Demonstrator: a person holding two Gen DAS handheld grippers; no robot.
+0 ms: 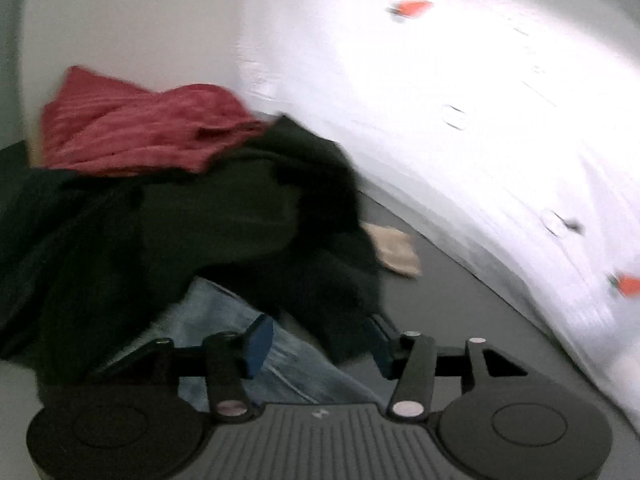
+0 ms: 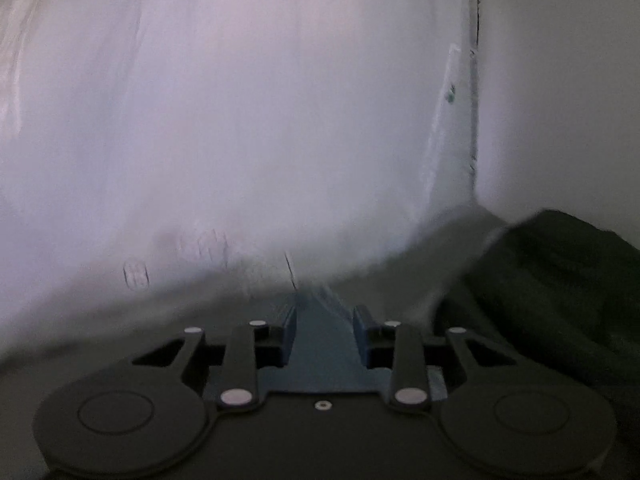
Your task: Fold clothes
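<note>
In the left wrist view a heap of clothes lies on a grey surface [image 1: 460, 300]. A dark red garment [image 1: 136, 128] is at the back, a black garment [image 1: 200, 220] sprawls across the middle, and light blue jeans [image 1: 240, 320] lie under it. My left gripper [image 1: 320, 340] is open over the jeans, with a fold of the black garment hanging into the gap and neither pad pressing on it. In the blurred right wrist view my right gripper [image 2: 325, 332] has its jaws a little apart, with blue fabric showing in the gap. The black garment [image 2: 560, 280] lies to its right.
A small beige cloth [image 1: 396, 250] lies on the grey surface right of the heap. A bright white wall panel [image 1: 440, 100] with red marks [image 1: 412, 7] runs close behind. In the right wrist view a white wall [image 2: 240, 120] fills most of the frame, with a corner seam [image 2: 474, 120] at right.
</note>
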